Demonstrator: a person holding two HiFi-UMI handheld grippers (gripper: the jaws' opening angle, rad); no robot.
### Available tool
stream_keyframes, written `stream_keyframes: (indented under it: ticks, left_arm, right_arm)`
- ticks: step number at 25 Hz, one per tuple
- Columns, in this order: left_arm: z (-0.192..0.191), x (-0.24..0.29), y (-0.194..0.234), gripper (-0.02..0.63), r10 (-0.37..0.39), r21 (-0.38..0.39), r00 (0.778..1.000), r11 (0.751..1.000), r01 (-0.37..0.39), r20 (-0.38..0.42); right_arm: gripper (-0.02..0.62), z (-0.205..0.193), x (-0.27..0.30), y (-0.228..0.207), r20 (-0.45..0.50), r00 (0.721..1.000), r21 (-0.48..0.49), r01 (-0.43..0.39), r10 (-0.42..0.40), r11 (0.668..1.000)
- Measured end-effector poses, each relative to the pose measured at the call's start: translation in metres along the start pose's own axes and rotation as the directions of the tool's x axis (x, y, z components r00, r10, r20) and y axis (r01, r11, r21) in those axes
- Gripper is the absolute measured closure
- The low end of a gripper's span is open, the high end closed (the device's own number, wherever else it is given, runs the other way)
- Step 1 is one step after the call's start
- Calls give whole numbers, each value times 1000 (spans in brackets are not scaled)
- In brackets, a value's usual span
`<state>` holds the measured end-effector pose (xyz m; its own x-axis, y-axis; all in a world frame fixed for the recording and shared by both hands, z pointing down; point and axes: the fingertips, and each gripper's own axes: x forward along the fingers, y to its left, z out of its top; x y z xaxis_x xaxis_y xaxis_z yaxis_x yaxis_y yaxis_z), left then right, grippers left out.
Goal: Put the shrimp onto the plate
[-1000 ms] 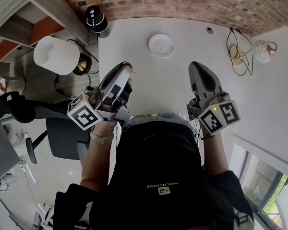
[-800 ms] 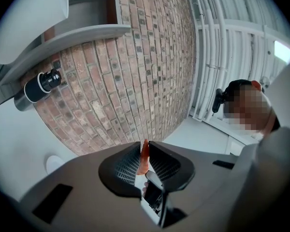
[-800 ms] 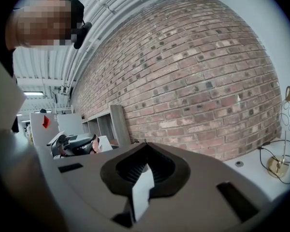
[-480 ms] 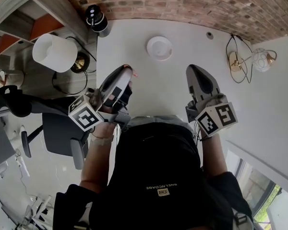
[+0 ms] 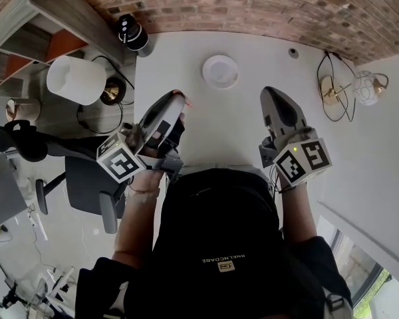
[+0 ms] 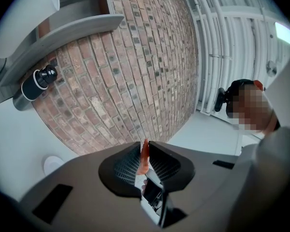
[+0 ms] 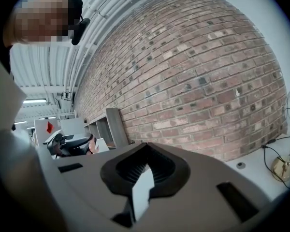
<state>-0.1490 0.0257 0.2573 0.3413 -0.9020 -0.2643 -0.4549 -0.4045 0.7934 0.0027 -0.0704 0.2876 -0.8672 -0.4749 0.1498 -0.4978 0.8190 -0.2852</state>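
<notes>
A small white plate [image 5: 220, 71] lies on the white table near the brick wall; its edge also shows low at the left in the left gripper view, plate [image 6: 52, 164]. My left gripper [image 5: 179, 97] is held above the table, short of the plate and to its left, shut on an orange shrimp [image 6: 144, 156] whose tip [image 5: 185, 101] sticks out between the jaws. My right gripper [image 5: 270, 93] is held up to the right of the plate, jaws shut with nothing between them [image 7: 146, 166].
A black cylindrical speaker [image 5: 132, 32] stands at the table's far left corner. A lamp with a white shade [image 5: 78, 78] and a black chair are left of the table. A gold wire lamp [image 5: 338, 85] and a small grommet [image 5: 292, 53] are at the right.
Both grippers have stayed almost in place; the view has shifted slightly. The shrimp stays clamped in the left gripper.
</notes>
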Motion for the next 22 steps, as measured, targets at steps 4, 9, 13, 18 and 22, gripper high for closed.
stream_keyframes:
  ticks: [4, 9, 13, 18, 22]
  left_arm:
    - [-5, 8, 4, 549, 13, 5, 1000, 1000, -13, -17]
    - [-12, 17, 18, 549, 47, -2, 998, 999, -48, -42]
    - [-22, 25, 33, 549, 63, -21, 996, 998, -65, -68]
    - [-35, 30, 61, 549, 97, -77, 990, 991, -105, -103]
    - [-43, 39, 79, 549, 103, -109, 987, 987, -117, -126]
  right_arm:
    - [592, -1, -1, -10, 2, 1000, 8, 6, -6, 1000]
    - [592, 1, 0, -19, 7, 1000, 9, 16, -16, 1000]
    - [592, 1, -4, -27, 7, 999, 13, 36, -36, 999]
    - [592, -2, -9, -36, -11, 997, 19, 75, -75, 997]
    - [592, -5, -14, -41, -28, 994, 18, 103, -103, 995]
